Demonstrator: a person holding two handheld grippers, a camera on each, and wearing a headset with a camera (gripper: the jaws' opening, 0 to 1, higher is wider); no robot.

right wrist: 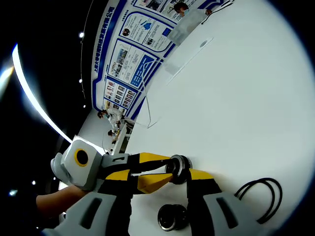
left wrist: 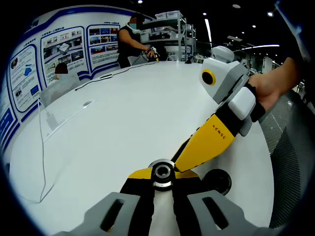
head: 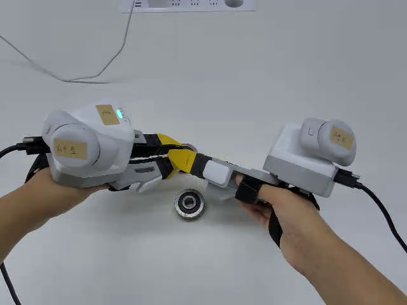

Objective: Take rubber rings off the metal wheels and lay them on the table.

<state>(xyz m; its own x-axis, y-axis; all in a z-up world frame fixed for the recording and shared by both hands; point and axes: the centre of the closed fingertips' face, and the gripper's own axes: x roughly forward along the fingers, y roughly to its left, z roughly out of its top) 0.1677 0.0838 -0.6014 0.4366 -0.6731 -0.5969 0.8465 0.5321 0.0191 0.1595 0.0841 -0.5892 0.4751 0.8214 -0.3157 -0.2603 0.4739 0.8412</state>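
Left fingers (left wrist: 138, 196) clamped on the metal wheel (left wrist: 162, 174), held clear of the counter (head: 286, 76). Right fingers (right wrist: 201, 176) sit narrow about its rim; I cannot tell if they grip the rubber ring. I'd keep the wheel steady and peel outward slowly.

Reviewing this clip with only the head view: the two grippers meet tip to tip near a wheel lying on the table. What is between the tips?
Observer: The left gripper view shows a second metal wheel clamped between the left gripper's jaw tips.
Operator: And the right gripper?
Observer: In its own view, the right gripper has a jaw tip on each side of that same wheel.
Operator: Any rings off yet?
Observer: Yes, black rubber rings lie loose on the table, to the right of the jaws in the right gripper view.
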